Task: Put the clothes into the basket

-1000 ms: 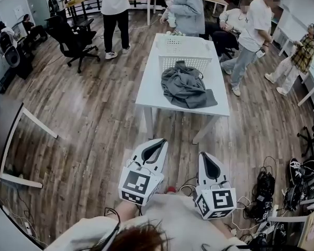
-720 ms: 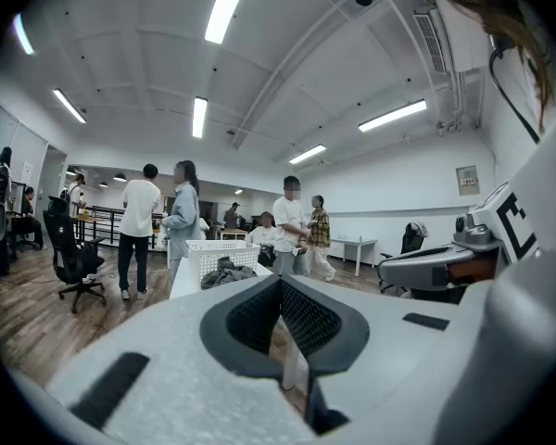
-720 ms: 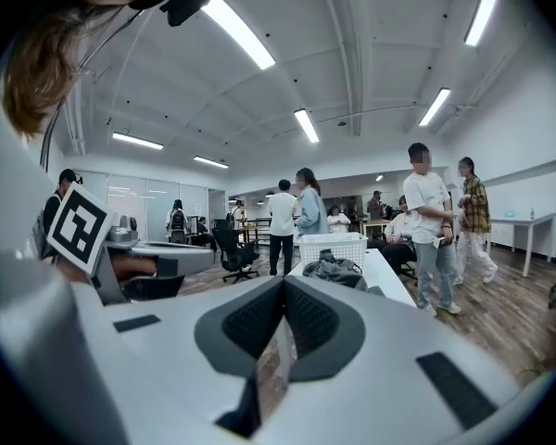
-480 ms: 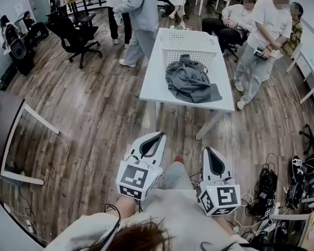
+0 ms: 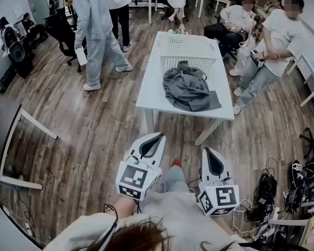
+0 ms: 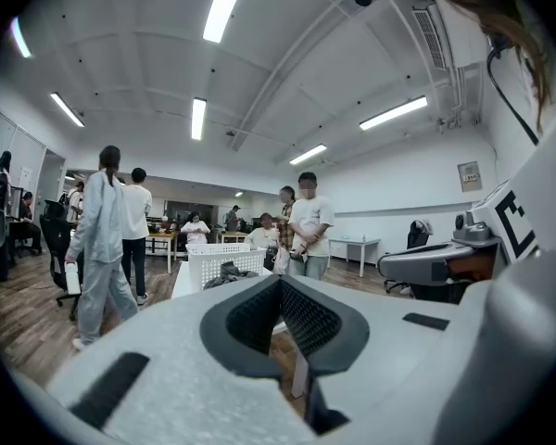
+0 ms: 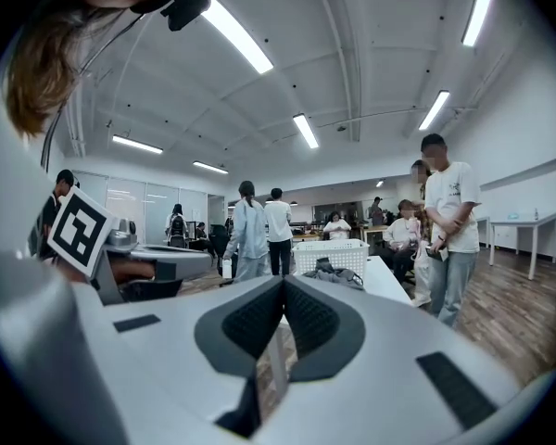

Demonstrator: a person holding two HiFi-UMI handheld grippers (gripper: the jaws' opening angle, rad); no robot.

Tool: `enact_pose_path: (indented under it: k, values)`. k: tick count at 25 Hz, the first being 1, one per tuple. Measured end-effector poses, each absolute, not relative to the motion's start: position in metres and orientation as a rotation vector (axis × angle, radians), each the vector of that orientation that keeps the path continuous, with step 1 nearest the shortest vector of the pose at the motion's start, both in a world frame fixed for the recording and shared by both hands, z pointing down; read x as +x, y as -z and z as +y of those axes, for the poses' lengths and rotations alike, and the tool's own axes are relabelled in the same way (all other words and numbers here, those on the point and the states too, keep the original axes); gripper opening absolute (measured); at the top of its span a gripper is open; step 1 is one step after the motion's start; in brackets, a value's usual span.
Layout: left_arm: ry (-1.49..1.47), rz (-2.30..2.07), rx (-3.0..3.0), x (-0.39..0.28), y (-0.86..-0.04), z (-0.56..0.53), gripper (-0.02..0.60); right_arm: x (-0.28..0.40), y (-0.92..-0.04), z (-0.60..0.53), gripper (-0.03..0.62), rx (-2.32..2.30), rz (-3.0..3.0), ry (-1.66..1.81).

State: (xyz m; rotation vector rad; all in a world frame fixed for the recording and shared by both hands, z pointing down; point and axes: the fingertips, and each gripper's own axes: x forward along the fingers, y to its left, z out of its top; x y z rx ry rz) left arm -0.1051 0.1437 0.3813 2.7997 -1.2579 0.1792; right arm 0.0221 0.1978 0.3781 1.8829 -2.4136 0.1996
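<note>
A white mesh basket (image 5: 188, 48) stands at the far end of a white table (image 5: 152, 88). A crumpled grey garment (image 5: 189, 90) lies on the table in front of it, with its top leaning against the basket's near wall. Both grippers are held low and close to my body, well short of the table. The left gripper (image 5: 157, 138) and the right gripper (image 5: 207, 151) are shut and empty. From the left gripper (image 6: 280, 282), the basket (image 6: 221, 260) and garment (image 6: 228, 271) appear far ahead. The right gripper (image 7: 284, 282) faces the basket (image 7: 331, 254) and garment (image 7: 332, 271) too.
A person in pale blue (image 5: 97, 30) walks left of the table. Other people (image 5: 275, 46) sit and stand at its right side. A black office chair (image 5: 60, 30) stands at the far left. Cables and gear (image 5: 264, 203) lie on the floor at right. A white frame (image 5: 15, 145) lies at left.
The person in pale blue has walked from the table's far end round to its left. Both grippers have shifted slightly and stay shut. The garment and basket have not moved.
</note>
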Motion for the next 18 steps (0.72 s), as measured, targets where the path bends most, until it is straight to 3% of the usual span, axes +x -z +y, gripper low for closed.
enact_pose_path:
  k: [18]
  values:
    - [-0.267, -1.251, 2.755, -0.063, -0.403, 0.013, 0.014, 0.063, -0.395, 0.060, 0.015, 1.818, -2.417, -0.278]
